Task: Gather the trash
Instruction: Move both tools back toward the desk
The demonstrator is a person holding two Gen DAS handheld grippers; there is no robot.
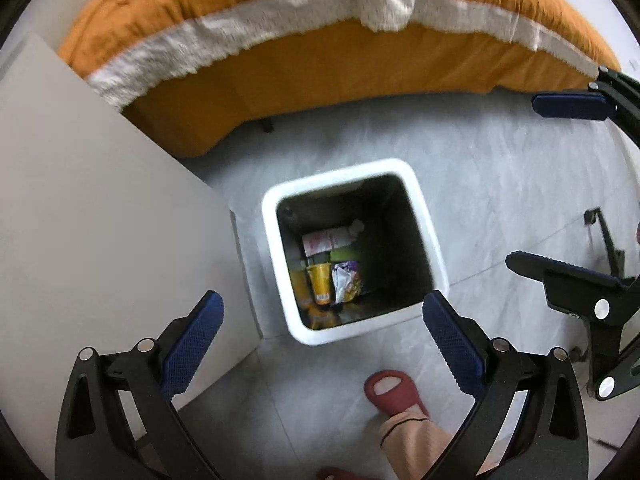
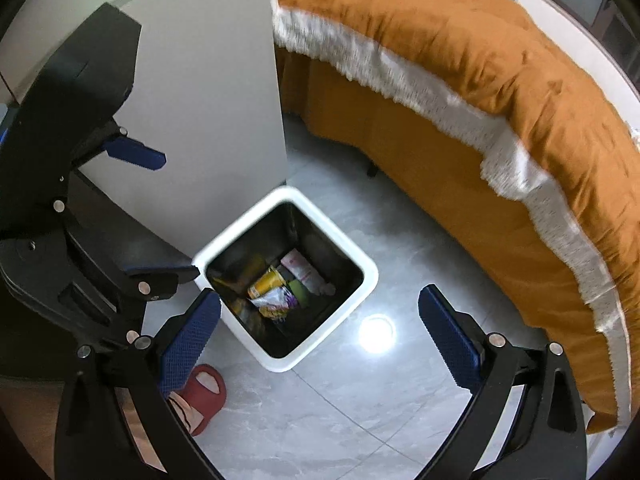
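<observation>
The left tool (image 1: 324, 324) hangs with its blue-padded fingers spread wide and nothing between them; low in the left wrist frame, they bracket the near rim of the white bin (image 1: 276, 216) at the frame's centre. The right tool (image 2: 320, 320) is likewise released and empty, its fingers flanking the same bin from the lower part of its own frame. Inside the bin lies the trash: a yellow cup (image 1: 320, 286), a crumpled foil wrapper (image 1: 344, 282) just beside it, and a pink-printed package (image 1: 322, 240) farther in. The bin stands on the grey marble floor (image 1: 500, 184), close against a pale cabinet panel (image 1: 92, 200) at the left of the frame. A red slipper (image 1: 390, 390) shows at the bottom edge. An orange bed cover (image 1: 320, 68) with a white fringe arcs across the top.
</observation>
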